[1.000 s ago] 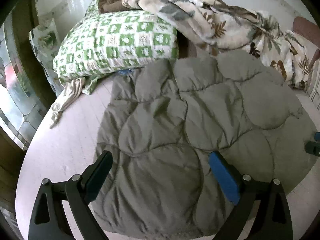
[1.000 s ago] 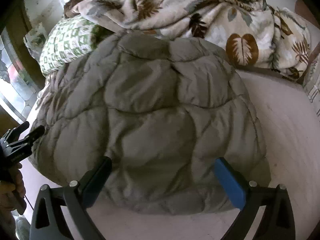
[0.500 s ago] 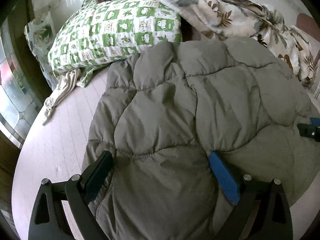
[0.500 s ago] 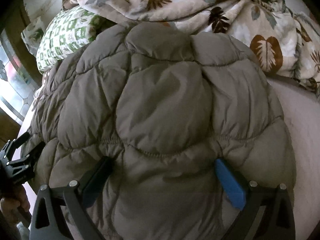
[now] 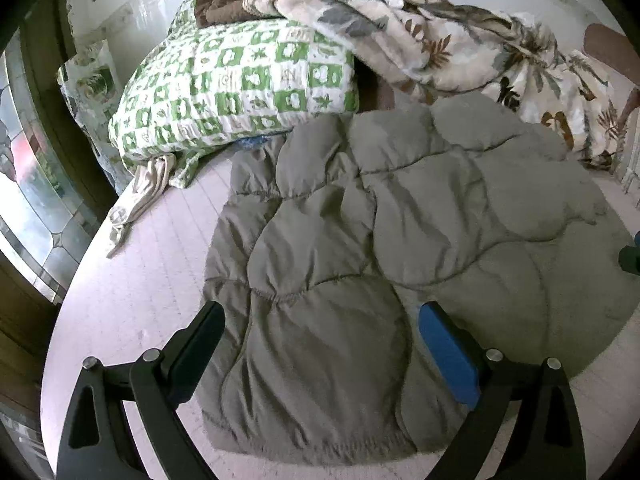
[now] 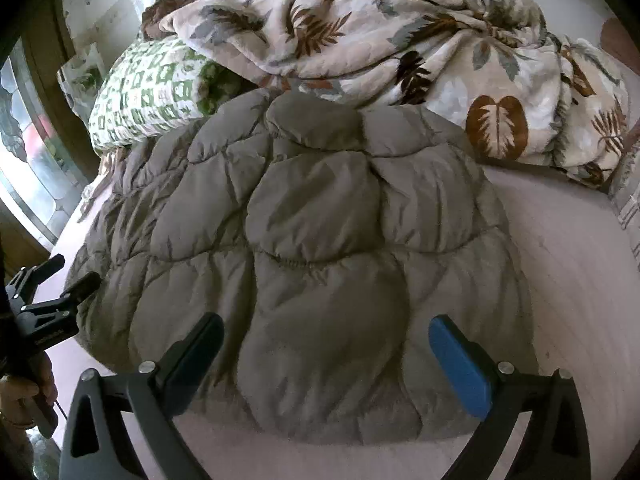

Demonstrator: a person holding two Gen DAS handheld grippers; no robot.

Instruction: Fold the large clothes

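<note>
A grey quilted puffer jacket (image 5: 400, 240) lies spread on the pale bed sheet (image 5: 132, 280), filling the middle of both views (image 6: 312, 248). My left gripper (image 5: 316, 340) hovers open over the jacket's near left part, nothing between its fingers. My right gripper (image 6: 324, 356) is open above the jacket's near edge, also holding nothing. In the right wrist view the left gripper (image 6: 60, 280) shows at the far left, held by a hand. A bit of the right gripper (image 5: 630, 256) peeks in at the right edge of the left wrist view.
A green and white checked pillow (image 5: 240, 88) lies behind the jacket on the left. A leaf-print blanket (image 6: 400, 52) is heaped along the back and right. A beige cloth strip (image 5: 140, 196) trails off the pillow. A stained-glass window (image 5: 28, 184) is at the left.
Both grippers dipped low and close over the jacket half a second ago and have now pulled back and up. The jacket lies flat and both stay open.
</note>
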